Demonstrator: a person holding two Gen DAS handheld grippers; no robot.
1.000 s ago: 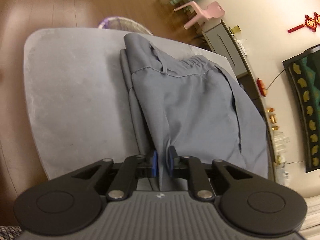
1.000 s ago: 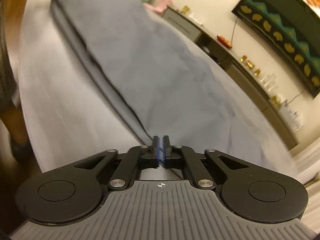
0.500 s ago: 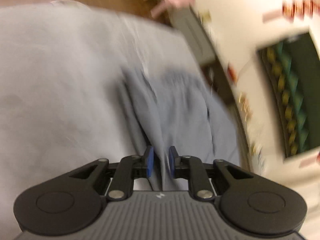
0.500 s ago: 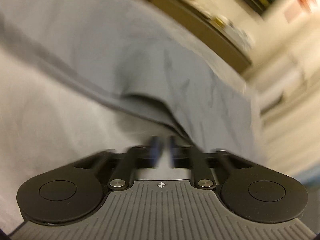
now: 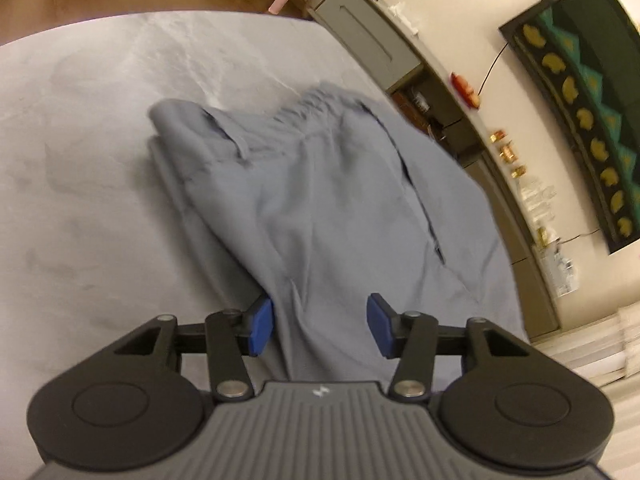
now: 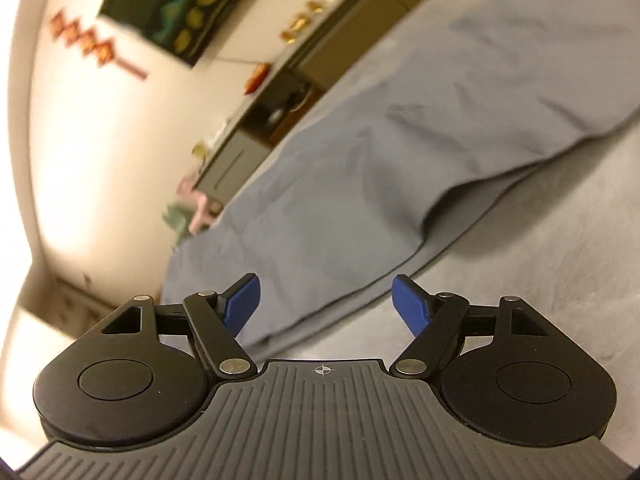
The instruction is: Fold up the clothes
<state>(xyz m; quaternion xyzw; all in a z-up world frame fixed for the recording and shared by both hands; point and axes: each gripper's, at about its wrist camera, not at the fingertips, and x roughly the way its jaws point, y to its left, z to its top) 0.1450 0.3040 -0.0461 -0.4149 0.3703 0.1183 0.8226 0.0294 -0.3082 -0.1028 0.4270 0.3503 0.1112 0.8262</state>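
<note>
Soft grey-blue trousers (image 5: 320, 200) of thin, faintly creased cloth lie folded lengthwise on the pale grey, suede-like worktop (image 5: 88, 168), a long narrow shape whose gathered elastic waistband is at the far end in the left view. The left claw (image 5: 320, 326) is opening, its blue pads either side of a raised fold without pressing it. The right claw (image 6: 326, 304) is opening too, released, over the cloth's edge.

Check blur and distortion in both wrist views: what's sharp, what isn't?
Left wrist: claw sharp, grey folded trousers slightly soft, fisheye bends the wall cabinet. Right wrist: claw sharp, trousers and wall smeared by motion blur, horizon tilted.
</note>
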